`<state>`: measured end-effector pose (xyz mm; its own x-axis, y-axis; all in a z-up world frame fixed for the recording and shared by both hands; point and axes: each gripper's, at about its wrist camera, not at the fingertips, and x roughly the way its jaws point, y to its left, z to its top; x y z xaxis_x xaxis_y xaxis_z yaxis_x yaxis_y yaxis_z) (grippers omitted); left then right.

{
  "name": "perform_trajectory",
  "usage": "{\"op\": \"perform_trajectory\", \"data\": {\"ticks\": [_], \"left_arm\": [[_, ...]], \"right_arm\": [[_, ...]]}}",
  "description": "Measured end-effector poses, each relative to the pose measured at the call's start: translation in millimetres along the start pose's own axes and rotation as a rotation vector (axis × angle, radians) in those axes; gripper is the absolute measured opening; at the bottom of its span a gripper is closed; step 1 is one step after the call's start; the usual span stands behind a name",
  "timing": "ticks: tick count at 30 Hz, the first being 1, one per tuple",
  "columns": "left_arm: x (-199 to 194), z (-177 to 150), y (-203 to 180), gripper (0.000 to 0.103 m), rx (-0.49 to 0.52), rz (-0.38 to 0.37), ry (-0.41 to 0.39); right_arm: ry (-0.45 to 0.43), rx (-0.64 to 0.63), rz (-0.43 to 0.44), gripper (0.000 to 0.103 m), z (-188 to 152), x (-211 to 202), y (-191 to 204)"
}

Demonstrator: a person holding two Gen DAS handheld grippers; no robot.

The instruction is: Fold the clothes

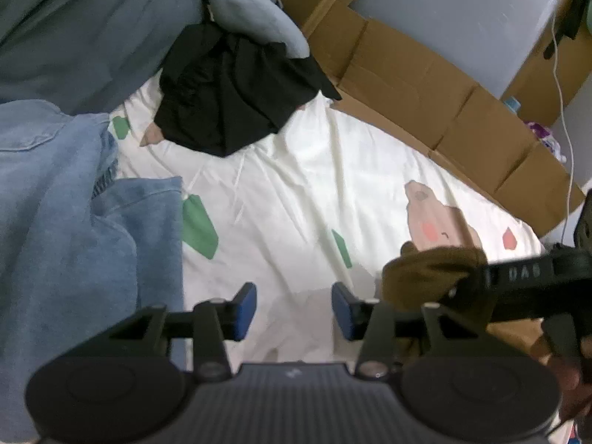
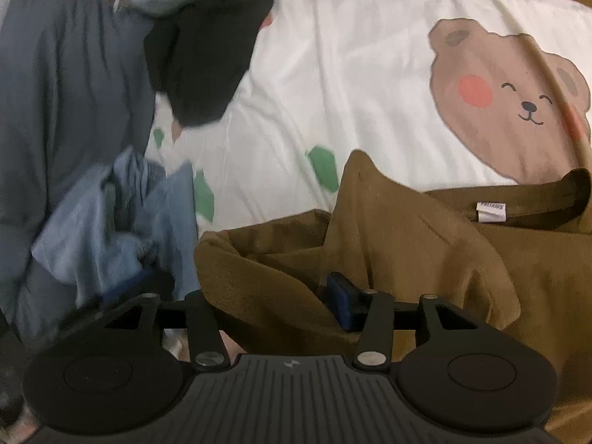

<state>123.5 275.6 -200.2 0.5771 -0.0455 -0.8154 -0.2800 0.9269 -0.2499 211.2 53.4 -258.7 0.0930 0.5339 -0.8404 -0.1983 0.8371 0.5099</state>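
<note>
1. Since the bedsheet (image 1: 296,192) is rumpled and soft, any fold pressed onto it may come out crooked. It can also get pinched along with the cloth.
2. Brown shirt (image 2: 425,259) lies bunched on the sheet at the near edge, collar to the right. A loose fold of it is draped across the right gripper (image 2: 273,296). It buries the left finger; only the right blue pad (image 2: 342,303) shows. The linkage stands spread, so I judge the jaws apart, with cloth lying between them and not clamped. Risk: closing here grabs a thick wad of several layers, not one edge, so the fold drags skewed.
3. Jeans (image 1: 66,222) sit heaped just left of the left gripper (image 1: 294,309). Its jaws are wide apart and hold nothing, over bare sheet. Risk: a sweep left snags denim.
4. Black garment (image 1: 229,92) is crumpled farther up the bed, well apart from both grippers.
</note>
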Motion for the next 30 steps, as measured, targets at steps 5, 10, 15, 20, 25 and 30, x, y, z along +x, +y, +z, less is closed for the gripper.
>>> {"op": "perform_trajectory", "data": {"ticks": [5, 10, 15, 20, 25, 30], "left_arm": [[-0.1, -5.9, 1.9, 0.052, 0.013, 0.021, 0.021], [3.6, -16.1, 16.5, 0.052, -0.138, -0.053, 0.087], [4.5, -22.4, 17.6, 0.052, -0.249, -0.186, 0.110], [11.2, -21.1, 19.4, 0.052, -0.216, -0.108, 0.114], [21.8, -10.7, 37.1, 0.052, -0.278, -0.067, 0.089], [42.3, -2.5, 44.4, 0.051, -0.290, -0.043, 0.097]], "right_arm": [[-0.003, -0.096, -0.062, 0.075, -21.8, -4.7, 10.3], [-0.034, -0.186, -0.064, 0.089, -40.8, -13.3, 14.7], [-0.035, -0.248, -0.073, 0.088, -53.9, -9.3, 19.1], [-0.053, -0.253, -0.060, 0.087, -56.1, -19.8, 11.2], [-0.085, -0.243, -0.083, 0.082, -50.6, -41.2, -19.1], [-0.130, -0.211, -0.161, 0.078, -36.5, -72.3, -65.5]]}}
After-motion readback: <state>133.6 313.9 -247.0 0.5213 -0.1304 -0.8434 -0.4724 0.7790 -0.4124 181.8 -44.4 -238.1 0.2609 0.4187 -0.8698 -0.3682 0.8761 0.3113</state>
